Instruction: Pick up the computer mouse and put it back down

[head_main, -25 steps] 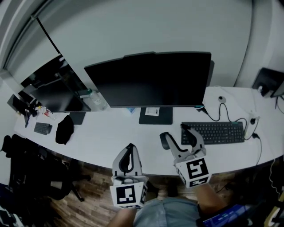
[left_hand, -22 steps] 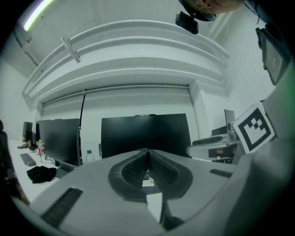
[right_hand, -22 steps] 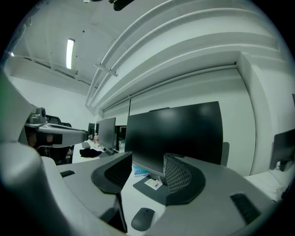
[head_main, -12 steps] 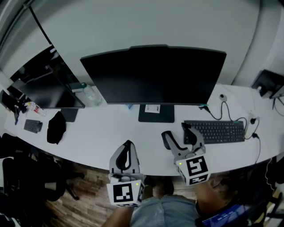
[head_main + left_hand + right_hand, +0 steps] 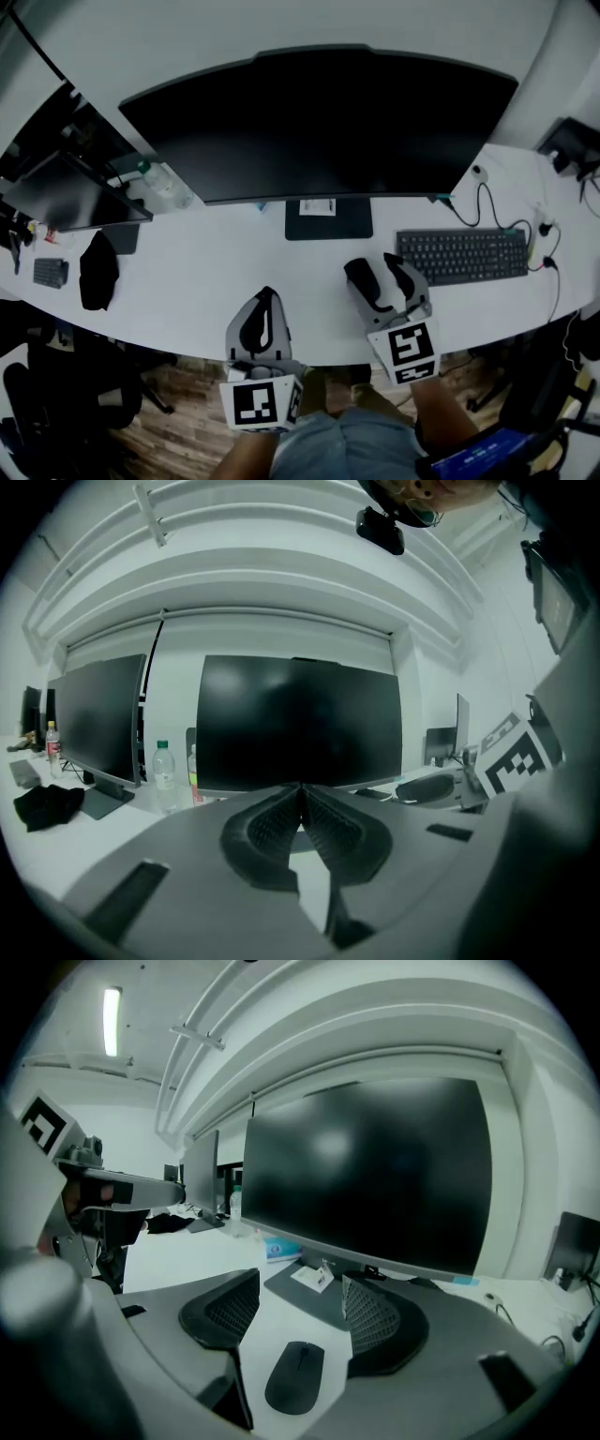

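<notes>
A flat black computer mouse [image 5: 295,1377] lies on the white desk [image 5: 206,272], between the jaws of my right gripper [image 5: 300,1288]. The jaws are opening and stand wide apart, and neither pad touches the mouse. In the head view the right gripper [image 5: 382,274] hangs low over the desk left of the keyboard, and the mouse [image 5: 356,272] shows dark at its left jaw, partly covered. My left gripper [image 5: 266,298] hovers near the desk's front edge. Its jaws [image 5: 302,794] are shut with nothing between them.
A large dark monitor [image 5: 319,122] on a flat base [image 5: 328,217] fills the back of the desk. A black keyboard [image 5: 461,255] and cables [image 5: 487,202] lie to the right. At the left are a second monitor [image 5: 66,187], a water bottle [image 5: 159,187] and a black cloth [image 5: 97,272].
Both grippers have sunk toward the desk. The right gripper has come forward over the mouse with its jaws wider apart. The left gripper's jaws stay shut.
</notes>
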### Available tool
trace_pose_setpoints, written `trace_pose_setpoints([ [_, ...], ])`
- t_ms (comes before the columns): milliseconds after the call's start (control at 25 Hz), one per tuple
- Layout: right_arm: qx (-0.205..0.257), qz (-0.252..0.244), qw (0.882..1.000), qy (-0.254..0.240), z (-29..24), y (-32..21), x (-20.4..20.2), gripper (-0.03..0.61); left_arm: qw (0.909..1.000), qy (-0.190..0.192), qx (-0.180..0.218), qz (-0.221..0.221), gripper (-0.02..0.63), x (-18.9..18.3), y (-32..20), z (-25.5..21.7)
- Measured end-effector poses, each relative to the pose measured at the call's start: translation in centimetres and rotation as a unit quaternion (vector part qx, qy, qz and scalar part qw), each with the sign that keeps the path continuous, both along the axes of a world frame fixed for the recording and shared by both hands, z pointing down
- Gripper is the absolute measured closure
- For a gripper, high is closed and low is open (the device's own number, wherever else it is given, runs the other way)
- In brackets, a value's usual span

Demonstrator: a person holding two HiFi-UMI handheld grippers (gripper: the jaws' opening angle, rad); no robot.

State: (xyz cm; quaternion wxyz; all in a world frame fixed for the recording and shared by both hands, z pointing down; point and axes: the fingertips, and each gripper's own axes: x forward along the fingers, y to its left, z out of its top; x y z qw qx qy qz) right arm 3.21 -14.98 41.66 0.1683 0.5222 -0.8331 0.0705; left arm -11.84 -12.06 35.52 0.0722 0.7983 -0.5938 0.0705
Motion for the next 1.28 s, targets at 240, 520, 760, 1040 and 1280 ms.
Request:
trace_pose_setpoints([
  [240, -0.052, 0.018, 0.998, 0.005, 4.9, -0.9, 0.0, 0.270, 0.9992, -0.002, -0.038, 0.010, 0.606, -0.7, -1.8, 3.4],
  [520, -0.120, 0.030, 0.992, 0.013, 10.9, -0.3, 0.3, 0.250, 0.9961, 0.000, -0.084, 0.024, 0.606, -0.5, -2.6, 7.9],
  [760, -0.163, 0.035, 0.986, 0.022, 14.6, 0.8, 0.5, 0.233, 0.9934, -0.003, -0.111, 0.031, 0.606, -0.2, -2.5, 10.2],
  [1040, -0.177, 0.042, 0.983, 0.031, 15.9, 1.2, 0.7, 0.222, 0.9913, 0.000, -0.127, 0.032, 0.606, 0.0, -2.2, 11.5],
  [1280, -0.185, 0.046, 0.981, 0.032, 16.1, 1.1, 0.8, 0.222, 0.9913, 0.002, -0.128, 0.030, 0.606, 0.2, -2.5, 11.7],
])
